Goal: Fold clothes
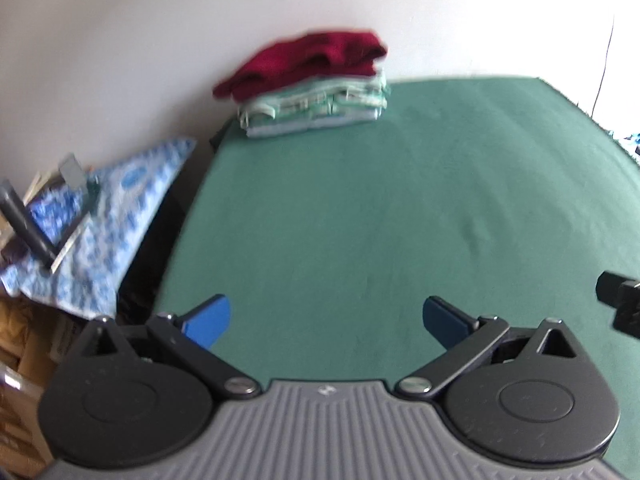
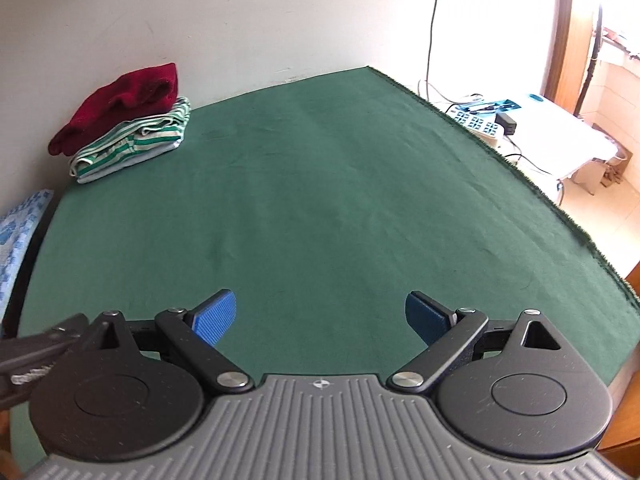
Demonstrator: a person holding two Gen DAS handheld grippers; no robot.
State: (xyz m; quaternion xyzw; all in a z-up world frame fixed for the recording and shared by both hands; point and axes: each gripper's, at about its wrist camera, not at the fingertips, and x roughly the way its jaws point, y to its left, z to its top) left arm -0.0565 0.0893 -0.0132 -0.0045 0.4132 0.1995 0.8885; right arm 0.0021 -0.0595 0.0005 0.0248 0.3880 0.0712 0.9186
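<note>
Left gripper (image 1: 326,322) and right gripper (image 2: 320,318) jaws apart, empty, over green cloth (image 2: 320,200); folded stack (image 2: 132,136) far left corner (red top (image 1: 308,62)).

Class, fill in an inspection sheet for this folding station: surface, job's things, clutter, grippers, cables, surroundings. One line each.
Surface: green cloth covers the table, flat; bare apart from the far-left corner.
Job's things: folded stack in that corner by the wall, red garment on top of striped garments; nothing unfolded seen.
Clutter: nothing seen on the cloth.
Grippers: left gripper and right gripper open, empty, above the near edge.
Cables: black cable down the wall; more by a power strip on the right.
Surroundings: white wall; blue patterned cloth left of the table; white side table on the right.
</note>
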